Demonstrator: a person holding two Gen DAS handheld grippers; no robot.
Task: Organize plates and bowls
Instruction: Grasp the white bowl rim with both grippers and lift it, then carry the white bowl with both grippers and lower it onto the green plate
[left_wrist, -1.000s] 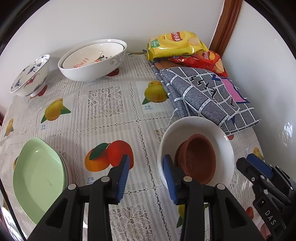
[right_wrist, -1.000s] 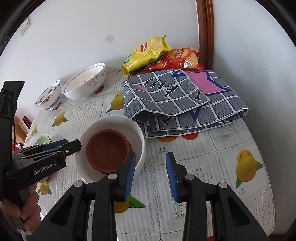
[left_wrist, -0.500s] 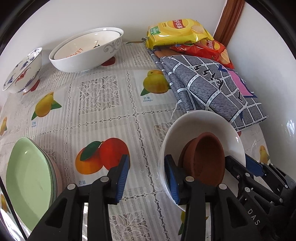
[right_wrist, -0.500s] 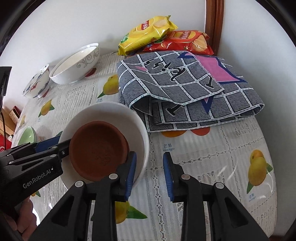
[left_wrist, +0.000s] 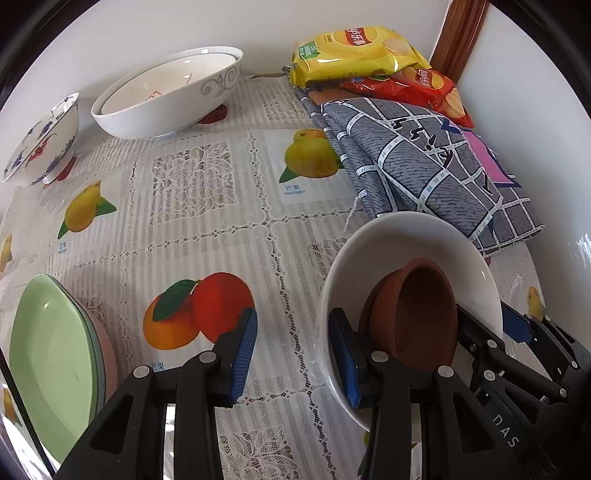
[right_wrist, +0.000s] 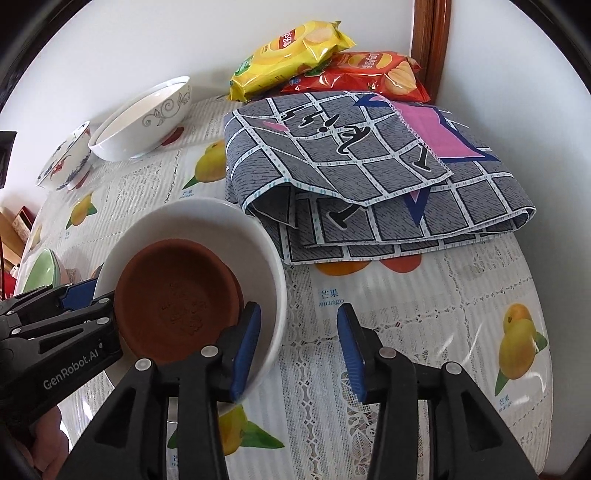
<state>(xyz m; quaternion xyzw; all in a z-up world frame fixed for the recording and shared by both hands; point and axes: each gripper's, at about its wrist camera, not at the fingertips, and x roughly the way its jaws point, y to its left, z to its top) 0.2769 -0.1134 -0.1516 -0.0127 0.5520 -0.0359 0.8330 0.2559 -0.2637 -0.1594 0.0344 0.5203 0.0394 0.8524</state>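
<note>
White walls meet in a corner behind the fruit-print tablecloth (left_wrist: 207, 206), and all the action is at its near edge. The white bowl (right_wrist: 207, 221) sits just beside the folded grey cloth (right_wrist: 369, 177), its mouth facing up and tipped a little toward the left gripper's side. Inside it the brown dish (right_wrist: 173, 295) is round, so no long axis to call; it leans on its edge, open face turned up and toward the right gripper.

Left gripper (left_wrist: 291, 354): fingers about a third apart, straddling the white bowl's rim. One blue pad (left_wrist: 343, 354) is inside the bowl, up against the brown dish; the other pad (left_wrist: 243, 354) hangs outside over the printed orange, clear of the bowl wall. No squeeze on the rim.

Right gripper (right_wrist: 299, 347): jaws opening right now. Its left pad (right_wrist: 245, 350) sits inside the bowl, close to the brown dish's rim; its right pad (right_wrist: 351, 354) is out over bare tablecloth, well off the wall. The rim stands between them, unclamped.

Farther back, a big patterned bowl (left_wrist: 166, 99) holds another bowl nested inside, a blue-and-red bowl (left_wrist: 40, 140) stands beside it, and green plates (left_wrist: 51, 354) are stacked at the left edge. Chip bags (left_wrist: 354, 51) lie in the corner.
</note>
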